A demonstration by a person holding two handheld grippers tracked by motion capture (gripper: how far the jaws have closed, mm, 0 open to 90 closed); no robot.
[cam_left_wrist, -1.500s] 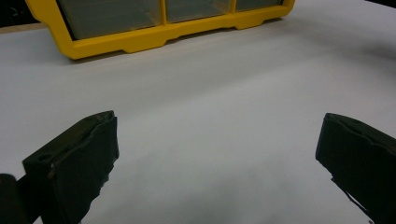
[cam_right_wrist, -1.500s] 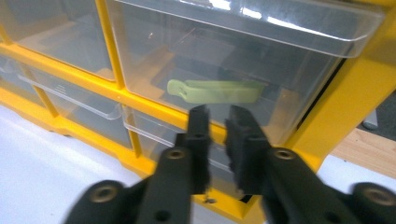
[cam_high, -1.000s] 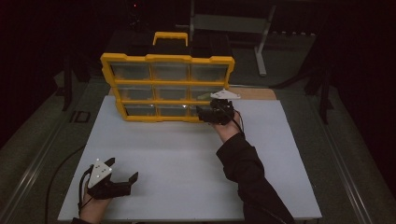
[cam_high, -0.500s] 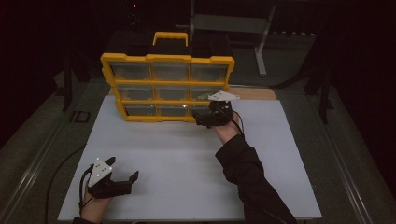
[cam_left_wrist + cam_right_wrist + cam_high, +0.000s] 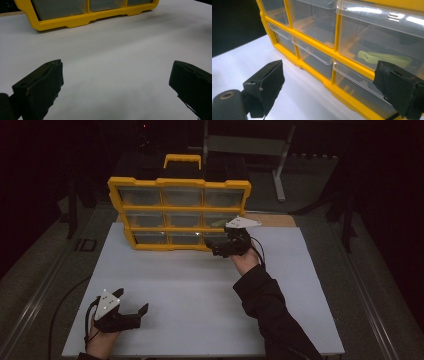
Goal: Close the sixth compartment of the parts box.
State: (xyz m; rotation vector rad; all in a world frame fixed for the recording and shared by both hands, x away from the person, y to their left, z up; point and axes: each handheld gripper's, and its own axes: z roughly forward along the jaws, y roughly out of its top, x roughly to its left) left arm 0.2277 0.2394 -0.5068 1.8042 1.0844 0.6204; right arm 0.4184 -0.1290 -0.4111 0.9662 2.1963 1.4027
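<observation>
1. Two jaws of the right gripper (image 5: 216, 249) stand wide apart, holding nothing, just before the yellow drawer cabinet (image 5: 180, 183), at its lower right drawers (image 5: 359, 87);
2. cabinet stands upright, long axis sideways, drawer fronts facing the person; a green clip (image 5: 384, 60) lies inside;
3. left gripper (image 5: 134, 309), jaws wide, rests well apart from the cabinet.

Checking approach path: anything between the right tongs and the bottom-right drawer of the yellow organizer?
Nothing visible. The right tongs hang open just in front of the bottom-right drawer of the yellow organizer, with bare white tabletop below. A green clip lies in the drawer above, behind its clear front.
</observation>
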